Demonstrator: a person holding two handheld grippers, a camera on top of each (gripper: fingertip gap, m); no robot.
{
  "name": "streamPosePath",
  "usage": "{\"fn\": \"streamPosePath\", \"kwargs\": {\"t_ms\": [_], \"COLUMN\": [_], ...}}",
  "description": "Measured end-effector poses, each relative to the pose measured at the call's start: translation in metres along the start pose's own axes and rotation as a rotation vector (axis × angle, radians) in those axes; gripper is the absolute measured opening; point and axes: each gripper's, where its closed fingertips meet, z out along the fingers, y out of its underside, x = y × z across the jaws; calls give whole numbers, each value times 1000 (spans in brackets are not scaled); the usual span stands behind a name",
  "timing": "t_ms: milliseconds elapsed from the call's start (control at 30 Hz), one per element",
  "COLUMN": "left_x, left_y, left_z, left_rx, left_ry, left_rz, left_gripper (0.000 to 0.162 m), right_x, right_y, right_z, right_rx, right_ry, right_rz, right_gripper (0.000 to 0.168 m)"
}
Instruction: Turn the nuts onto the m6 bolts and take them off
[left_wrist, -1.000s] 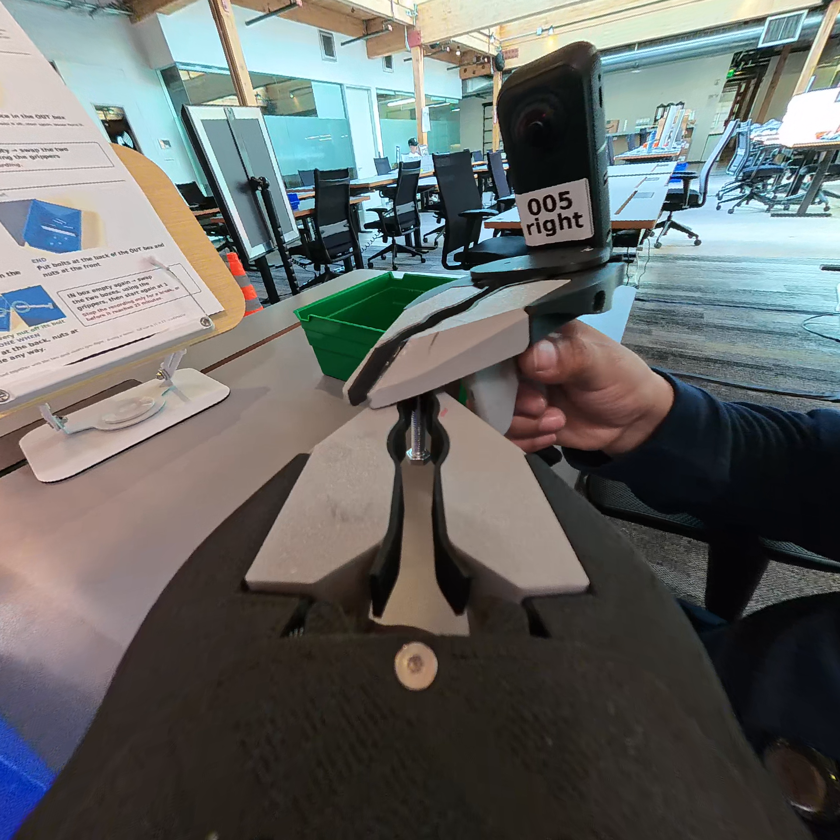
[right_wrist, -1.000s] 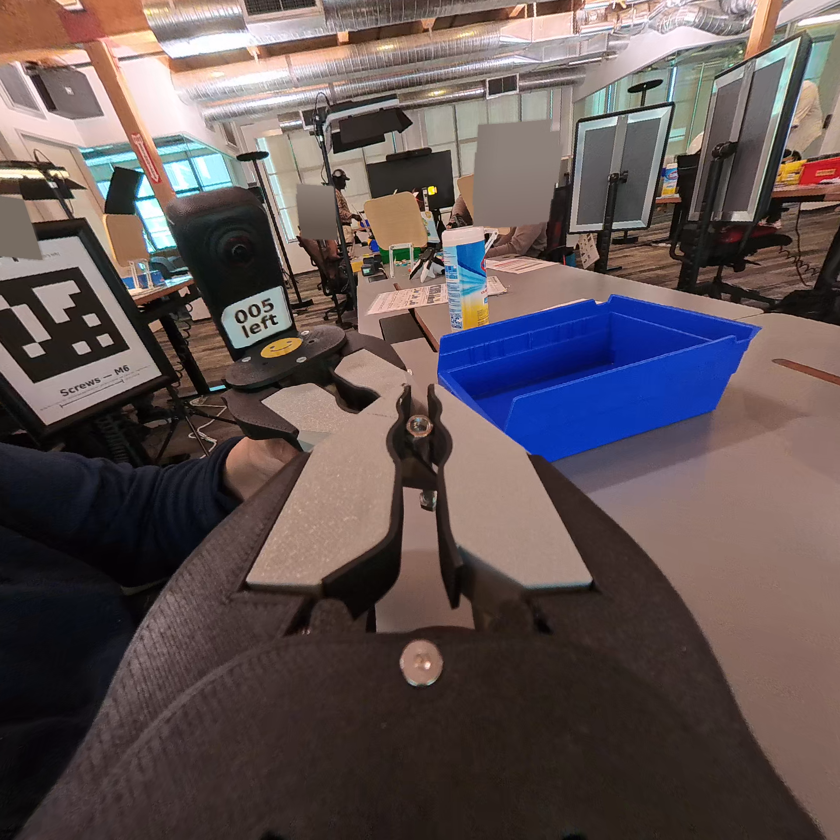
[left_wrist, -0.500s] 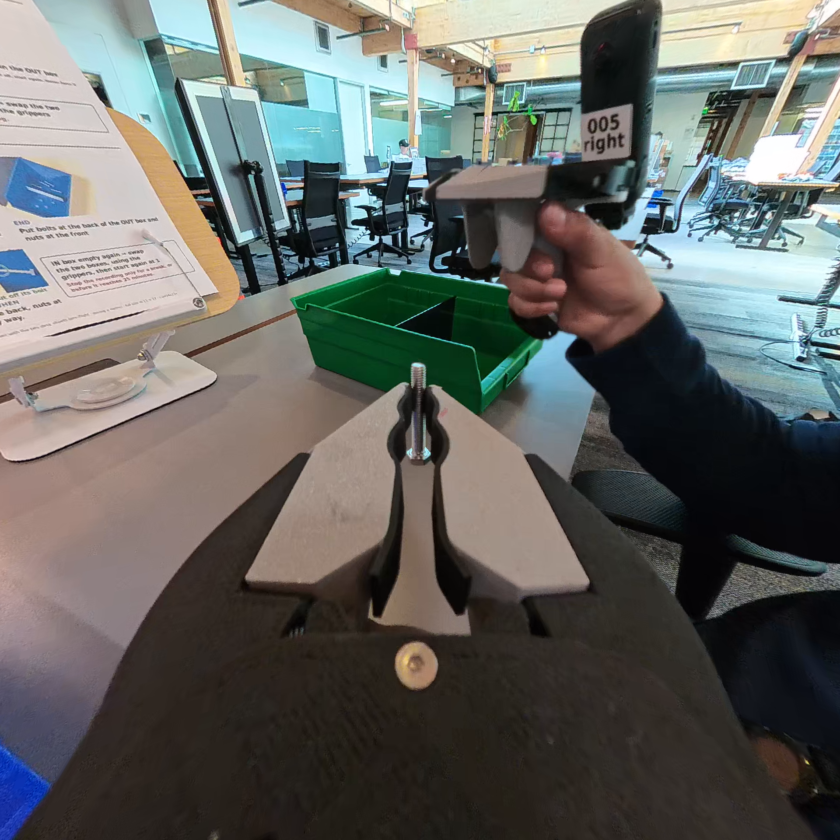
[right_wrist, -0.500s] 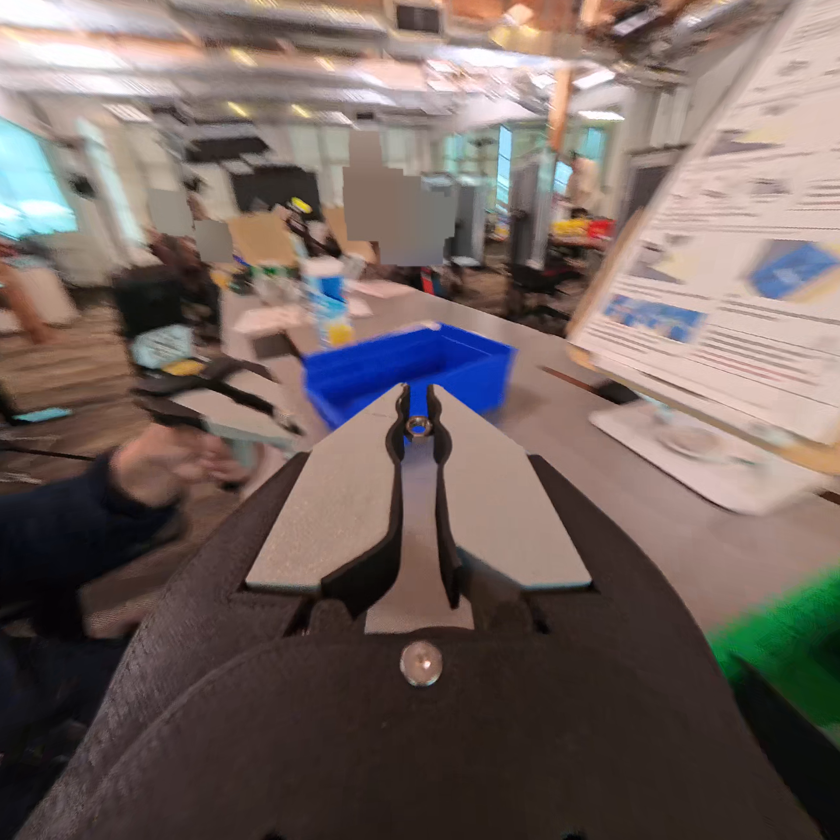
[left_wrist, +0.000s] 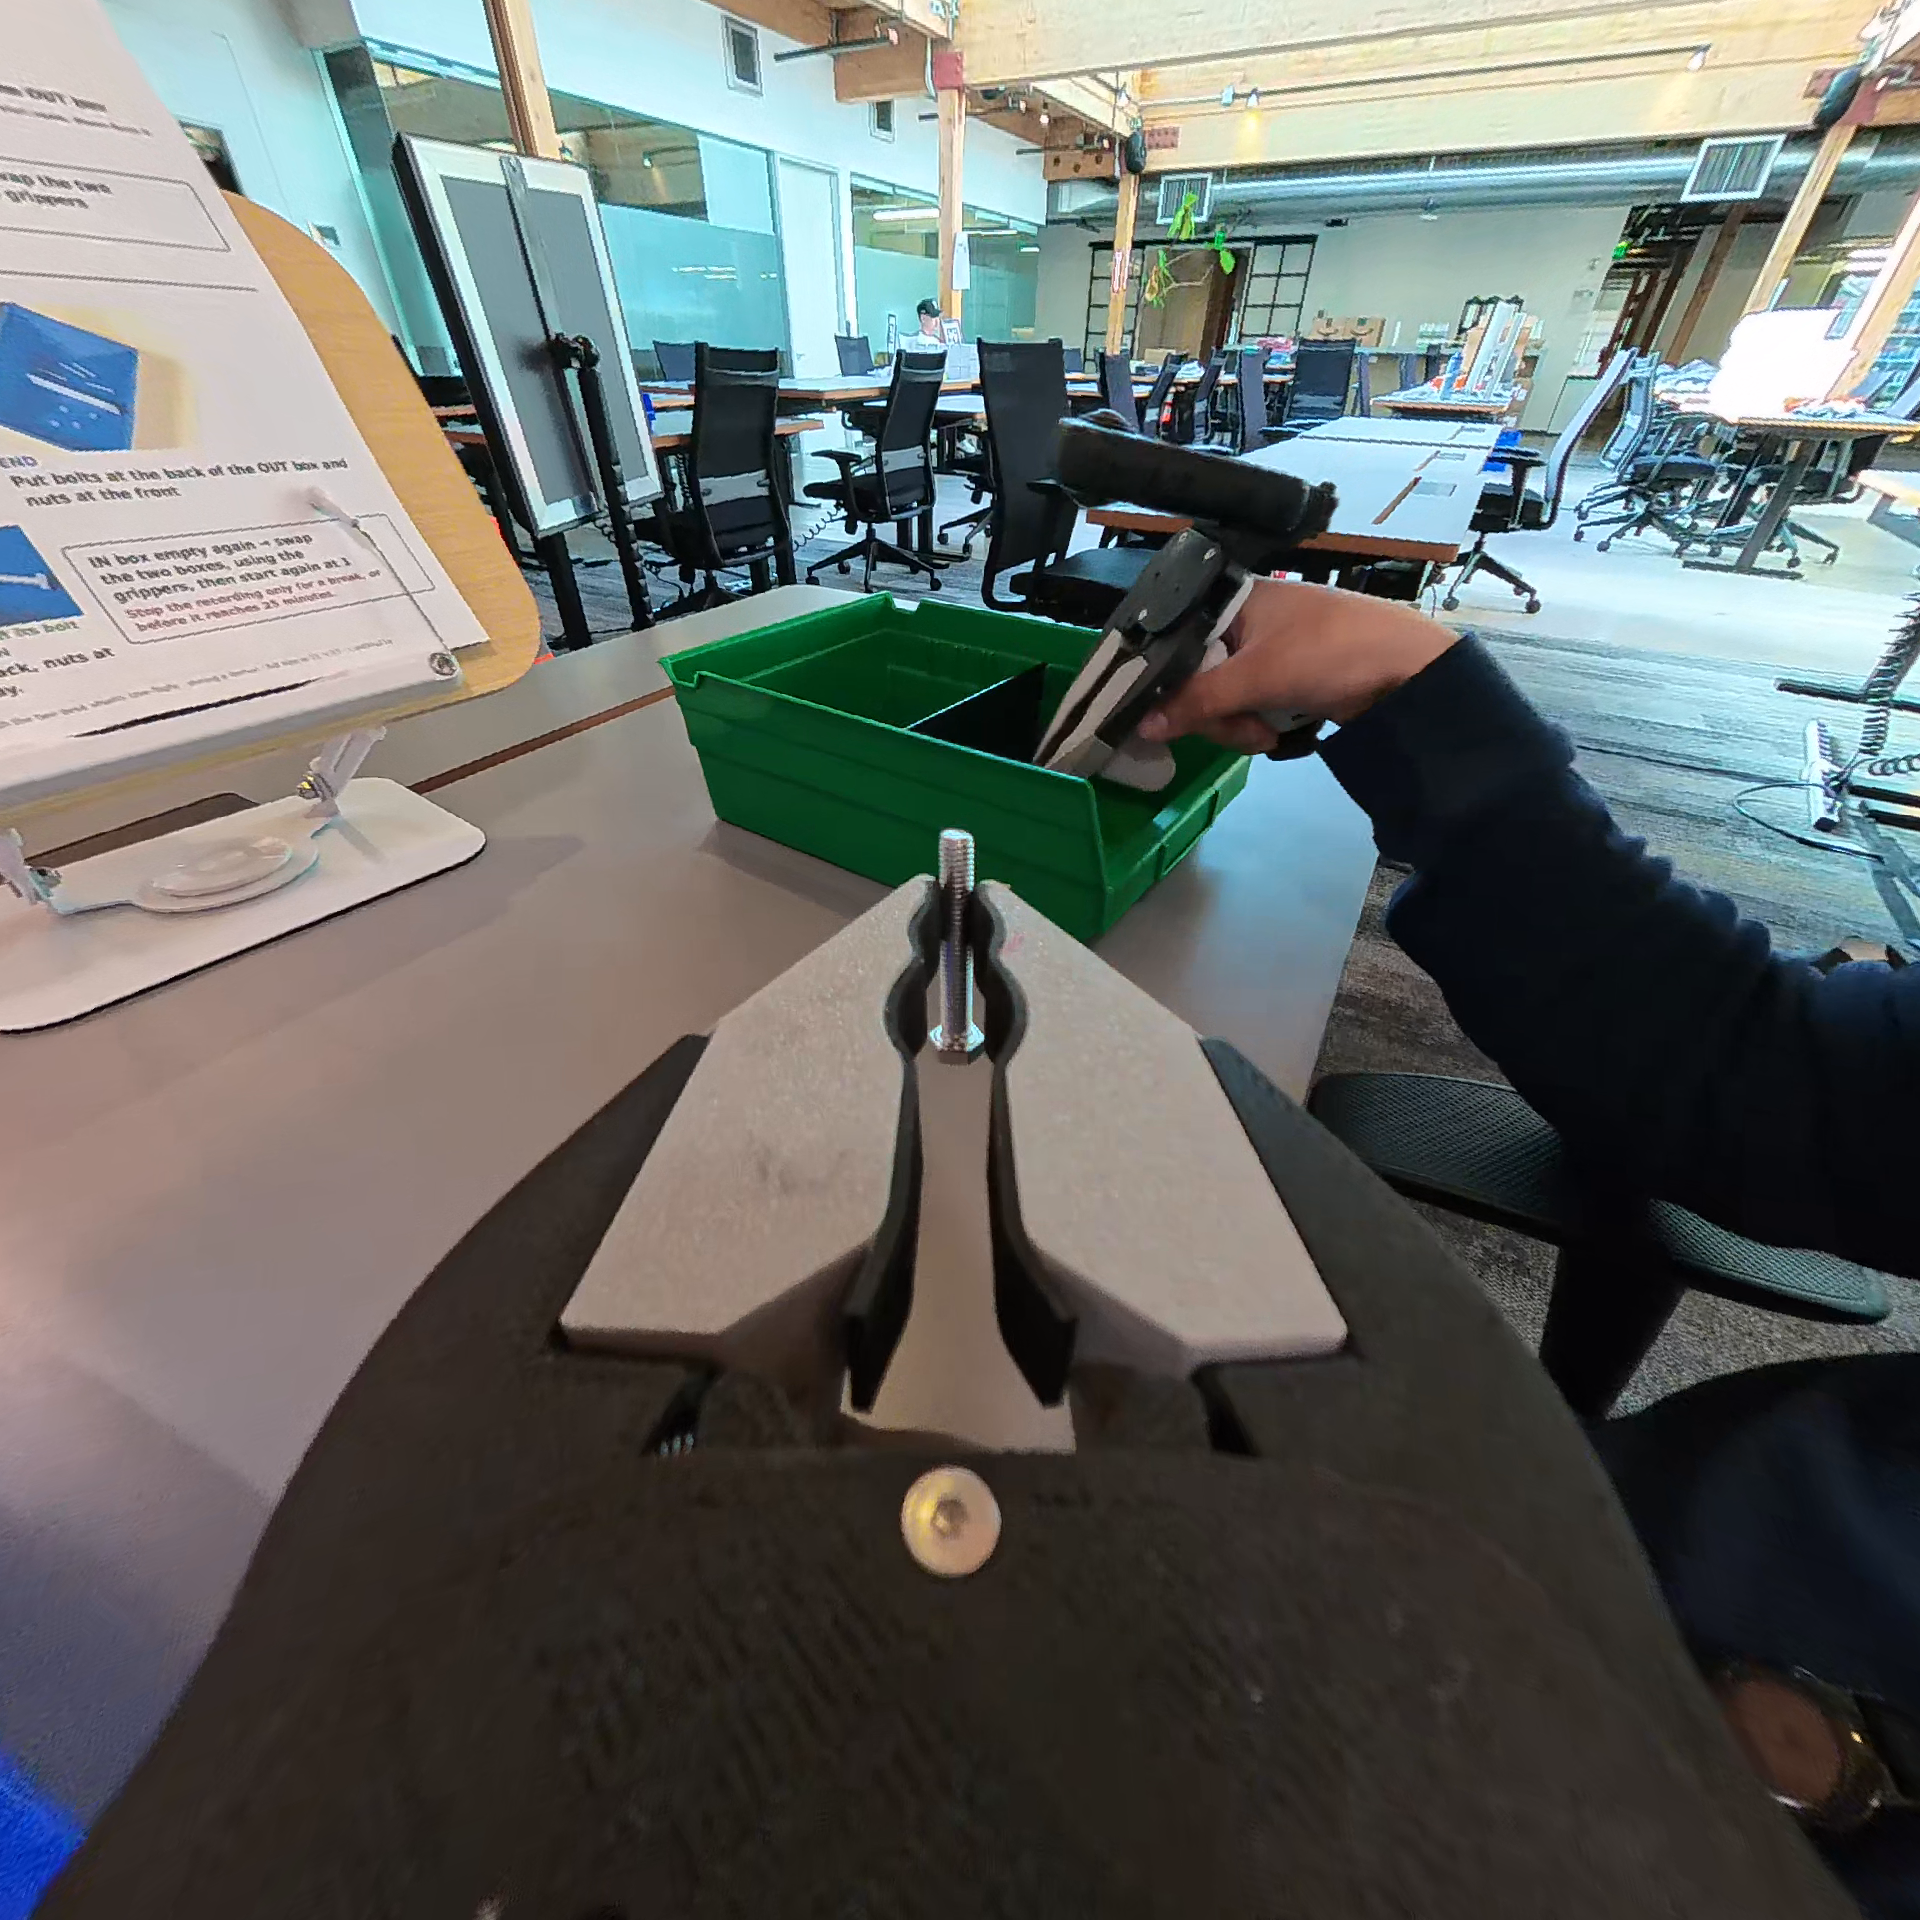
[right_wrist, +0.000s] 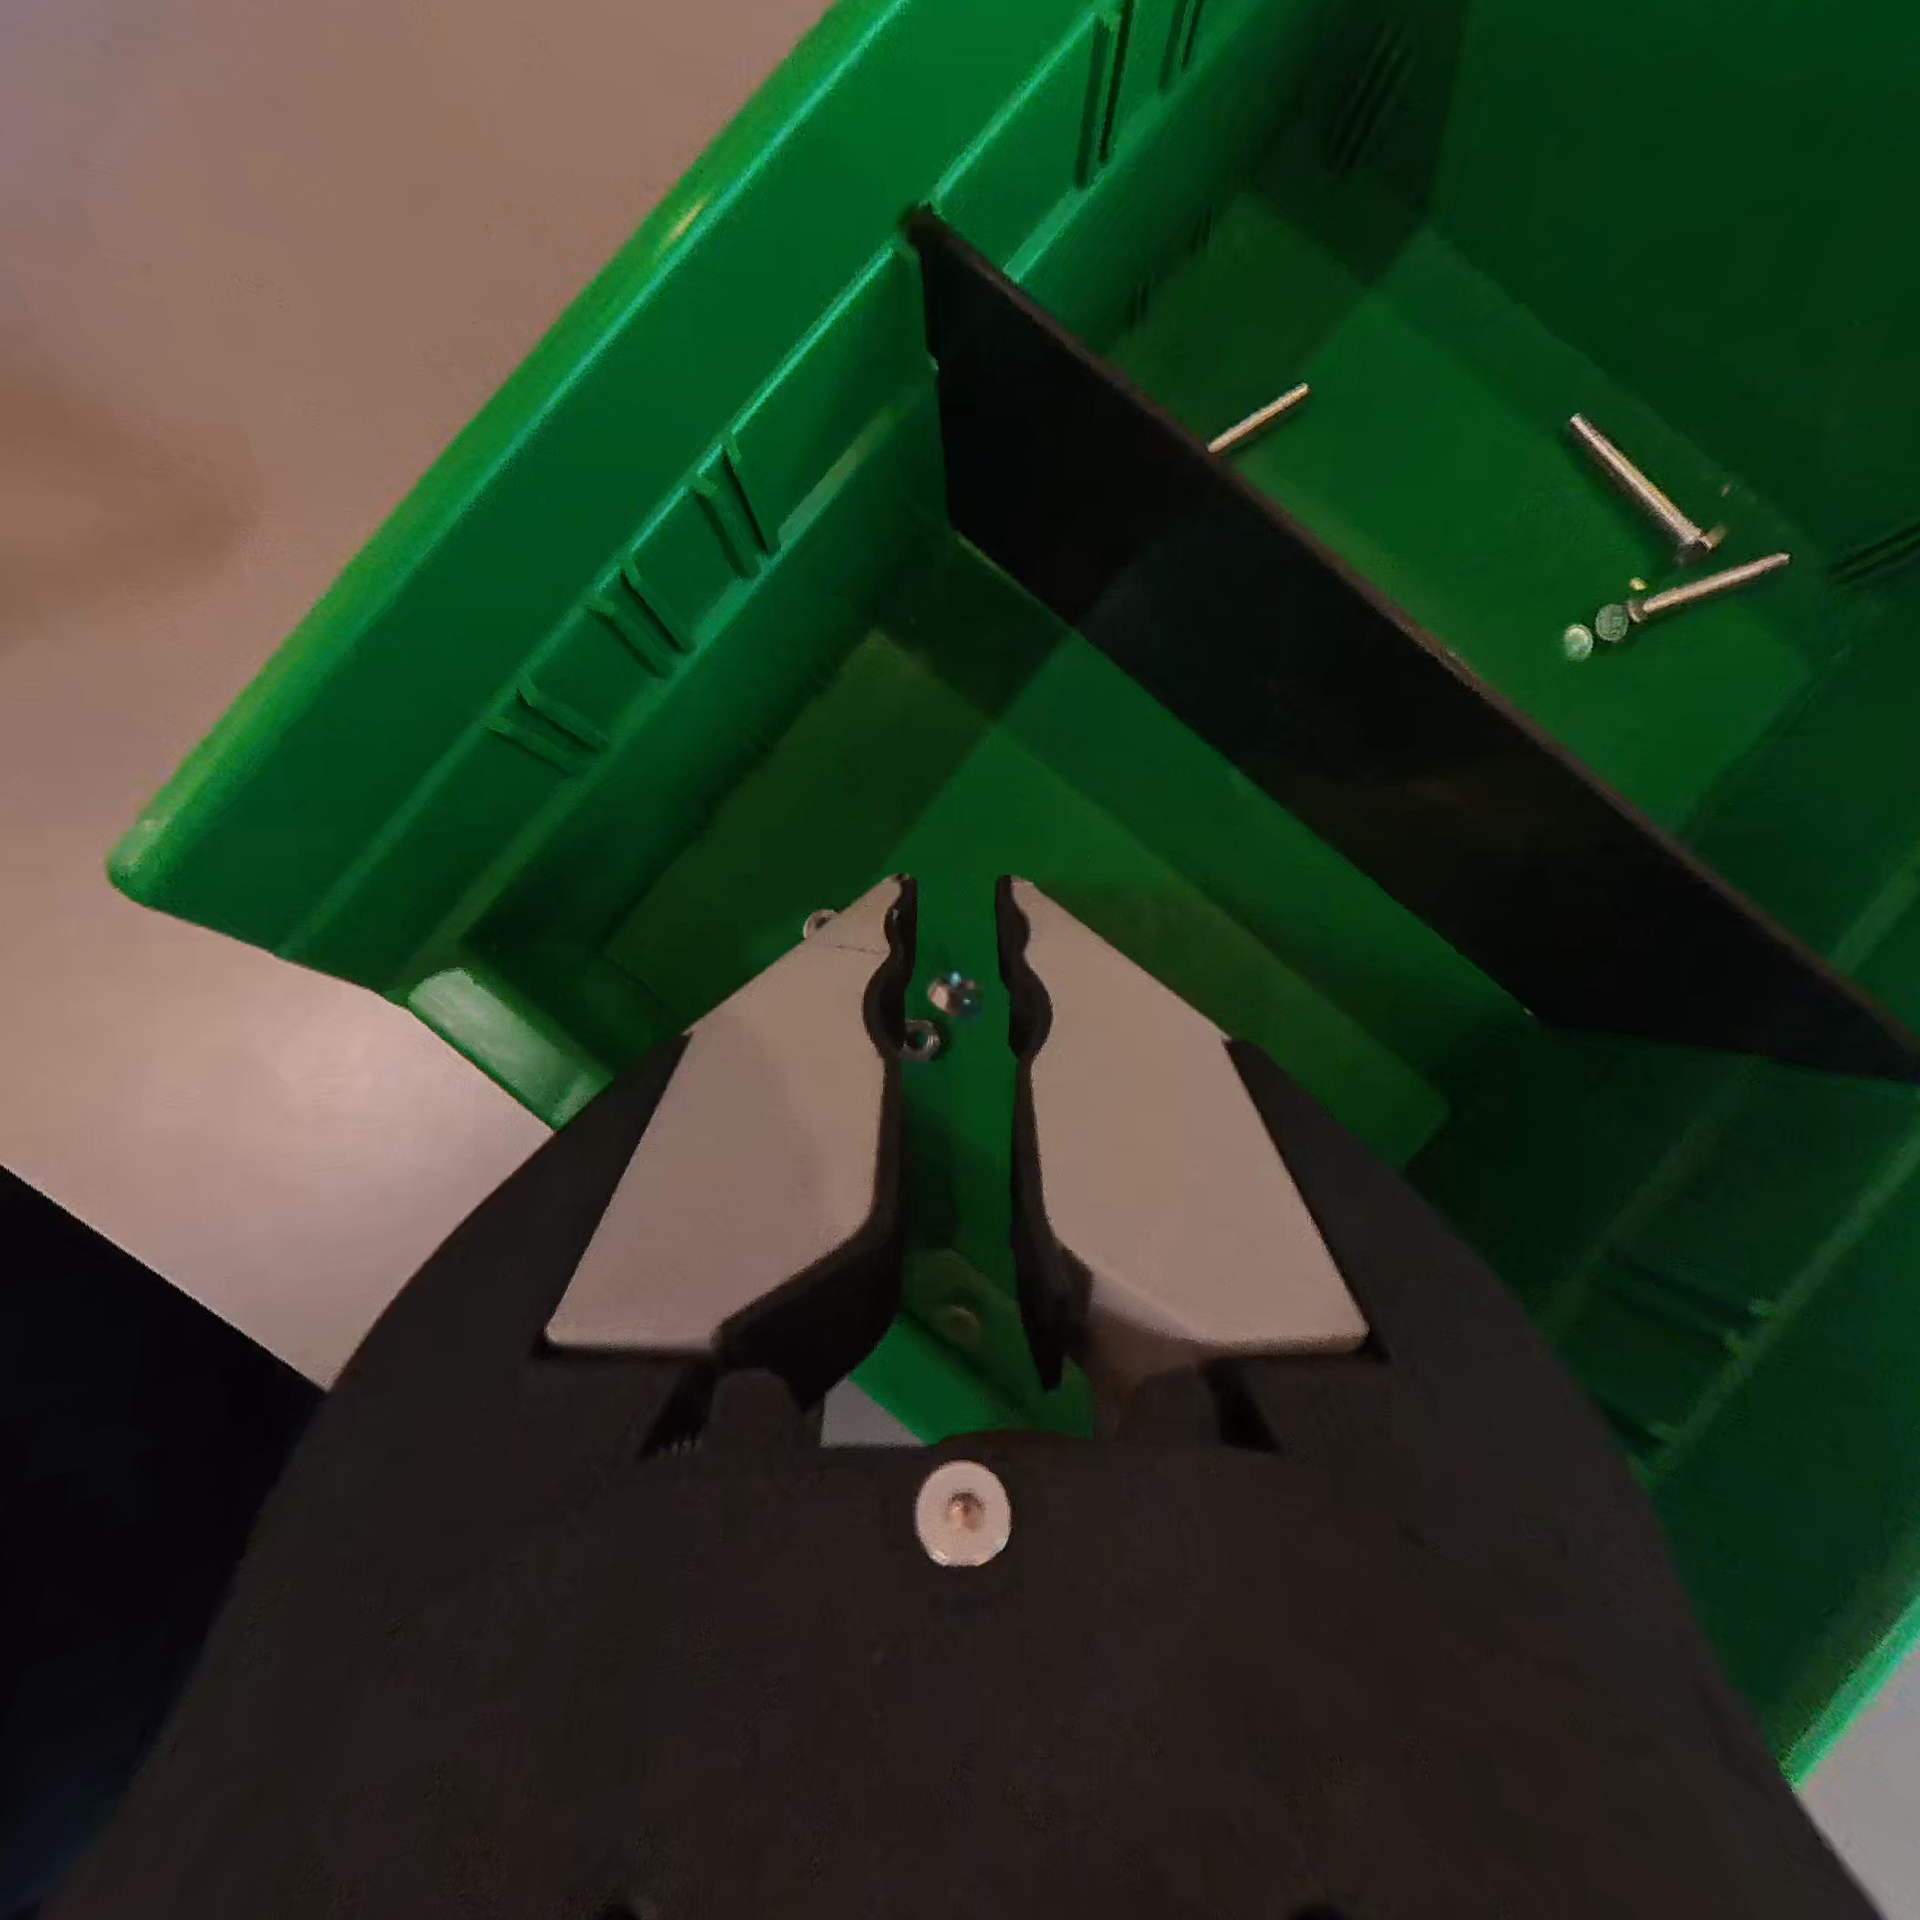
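Note:
My left gripper (left_wrist: 956, 904) is shut on an M6 bolt (left_wrist: 954, 935), which stands upright with its threaded end bare above the fingertips. My right gripper (right_wrist: 956, 899) points down into the near compartment of the green bin (right_wrist: 582, 665), with its jaws slightly apart. Two nuts (right_wrist: 954, 995) lie loose on the bin floor between its fingers, and neither finger touches them. A third nut (right_wrist: 821, 921) peeks out beside the left finger. In the left wrist view the right gripper (left_wrist: 1081, 753) dips into the green bin (left_wrist: 935, 800) ahead of the bolt.
A black divider (right_wrist: 1299, 644) splits the bin. Several bolts (right_wrist: 1642, 488) lie in the far compartment. An instruction sheet on a white stand (left_wrist: 208, 873) is at the left of the grey table (left_wrist: 416, 1039). A hand and a dark sleeve (left_wrist: 1558, 883) reach in from the right. Left tips to right tips: about 30 centimetres.
My right gripper left the bolt with the nut, swung over to the green bin, tipped down into it and opened. The nut is out of its jaws. The left gripper still holds the bolt.

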Motion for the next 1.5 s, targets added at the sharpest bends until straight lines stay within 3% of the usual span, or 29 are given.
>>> {"fn": "streamPosePath", "kwargs": {"t_ms": [200,400,500,633,767,1300,1500], "left_x": [-2,8,8,11,14,15,16], "left_y": [1,12,14,11,12,11,10], "left_z": [-1,7,9,6,5,7,7], "left_rx": [-9,-61,-77,-75,-83,-94,-88], "left_ry": [-6,18,-14,-25,-7,-41,-40], "left_rz": [-1,40,94,135,140,192,195], "left_gripper": [3,3,3,3,3,3,3], "right_x": [-31,-176,-238,-279,-283,-286,-289], "right_y": [-33,-97,-104,-110,-120,-118,-115], "right_z": [-29,-97,-106,-100,-94,-84,-83], "right_rx": [160,554,599,633,684,648,634], "right_ry": [-53,-416,-580,-644,-589,-637,-672], "right_rz": [-51,-353,-424,-478,-485,-439,-432], "right_gripper": [13,8,8,7,0,2,12]}}
